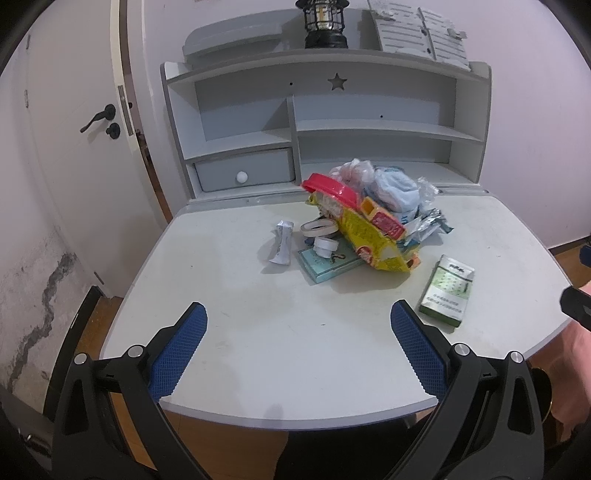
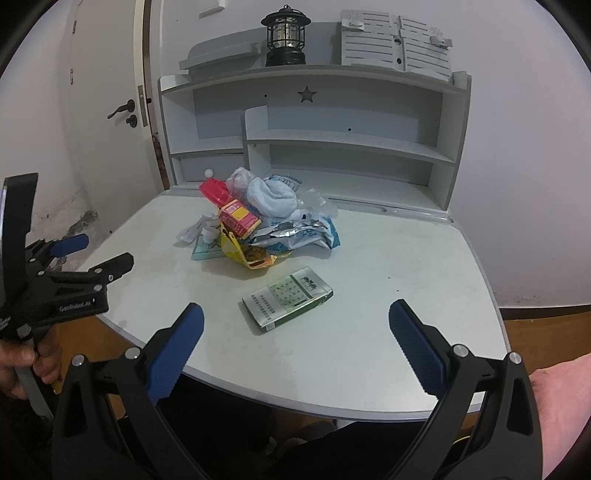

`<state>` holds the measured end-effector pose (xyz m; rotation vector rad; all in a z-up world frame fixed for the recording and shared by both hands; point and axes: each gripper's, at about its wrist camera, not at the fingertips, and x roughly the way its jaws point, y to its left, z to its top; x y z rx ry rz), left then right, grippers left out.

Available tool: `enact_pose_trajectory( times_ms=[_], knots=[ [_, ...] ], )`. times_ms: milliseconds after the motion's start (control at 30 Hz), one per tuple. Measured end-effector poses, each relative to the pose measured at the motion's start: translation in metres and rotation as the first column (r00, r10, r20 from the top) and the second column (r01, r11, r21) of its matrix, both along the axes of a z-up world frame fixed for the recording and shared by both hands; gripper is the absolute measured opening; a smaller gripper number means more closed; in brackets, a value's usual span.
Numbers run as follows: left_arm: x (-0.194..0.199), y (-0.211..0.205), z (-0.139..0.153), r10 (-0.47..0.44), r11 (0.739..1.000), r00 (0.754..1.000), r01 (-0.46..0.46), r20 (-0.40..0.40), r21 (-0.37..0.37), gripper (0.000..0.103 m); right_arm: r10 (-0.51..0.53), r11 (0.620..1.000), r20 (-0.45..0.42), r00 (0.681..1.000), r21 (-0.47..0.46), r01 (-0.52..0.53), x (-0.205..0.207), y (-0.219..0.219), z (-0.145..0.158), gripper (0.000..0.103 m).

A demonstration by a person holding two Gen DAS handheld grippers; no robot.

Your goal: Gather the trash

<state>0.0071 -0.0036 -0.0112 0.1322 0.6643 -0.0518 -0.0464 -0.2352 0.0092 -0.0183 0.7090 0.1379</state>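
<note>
A heap of trash (image 1: pixel 369 218) (image 2: pixel 266 218) lies at the back of the white desk (image 1: pixel 295 350) (image 2: pixel 388 266): a yellow snack bag (image 1: pixel 365 236), a red lid (image 1: pixel 328 186), a crumpled plastic bag (image 1: pixel 354 170), foil wrappers (image 2: pixel 295 232) and a pale blue cloth (image 2: pixel 271 199). Beside the heap lie tape rolls (image 1: pixel 319 229) and a crumpled white wrapper (image 1: pixel 282 242). A green box (image 1: pixel 447 290) (image 2: pixel 288 297) lies apart, nearer the front. My left gripper (image 1: pixel 297 317) hangs open over the desk's front, empty. My right gripper (image 2: pixel 295 321) is open, just short of the green box.
A teal box (image 1: pixel 328 264) lies under the heap. Behind stands a grey shelf unit (image 1: pixel 325 125) with a drawer (image 1: pixel 243 171), and a black lantern (image 2: pixel 284 35) on top. A door (image 1: pixel 74 147) is at the left. A hand (image 2: pixel 22 365) holds the left gripper's body (image 2: pixel 70 288).
</note>
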Motion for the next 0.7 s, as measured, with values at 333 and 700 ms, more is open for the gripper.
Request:
enact_pose_trajectory(
  times_ms=[333,700],
  knots=[
    [0.089,0.032,-0.033,-0.001,0.999,0.991,-0.004,-0.130,-0.033,0.097,0.011,1.000,-0.076,0.997,0.026,-0.009,0.017,-0.009,-0.024,0.097],
    [0.204,0.038,-0.071,0.021,1.000,0.968,-0.015,-0.252,0.027,0.095,-0.004,1.000,-0.160,0.987,0.010,0.006,0.039,-0.018,-0.056,0.097]
  ],
)
